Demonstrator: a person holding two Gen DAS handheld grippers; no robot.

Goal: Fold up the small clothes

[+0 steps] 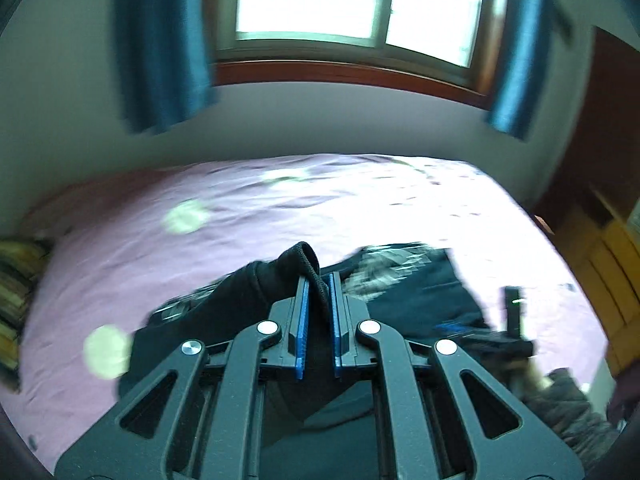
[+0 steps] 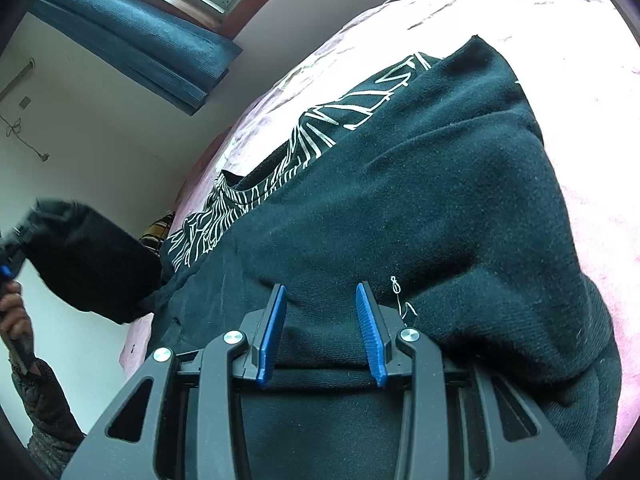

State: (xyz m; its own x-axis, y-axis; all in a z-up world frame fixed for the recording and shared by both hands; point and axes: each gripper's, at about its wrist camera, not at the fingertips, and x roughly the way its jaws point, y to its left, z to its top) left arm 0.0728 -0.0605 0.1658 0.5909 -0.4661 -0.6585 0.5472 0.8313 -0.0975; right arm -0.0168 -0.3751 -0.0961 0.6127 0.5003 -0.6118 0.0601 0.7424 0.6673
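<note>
Pink bedsheet [image 1: 280,208] under a curtained window [image 1: 352,4], garment [image 2: 400,200] atop.

Bedroom with a bed under a window

A pink sheet [image 1: 248,216] with pale round spots covers the bed [image 2: 592,128]. Behind it, a bright window [image 1: 352,4] sits in a white wall [image 1: 320,124], blue curtains [image 1: 160,44] at each side. Wooden furniture [image 1: 600,264] stands at the right.

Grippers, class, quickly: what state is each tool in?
Left tool: shut on the black sleeve cuff.
Right tool: partly open on the black garment; grip unclear.
</note>
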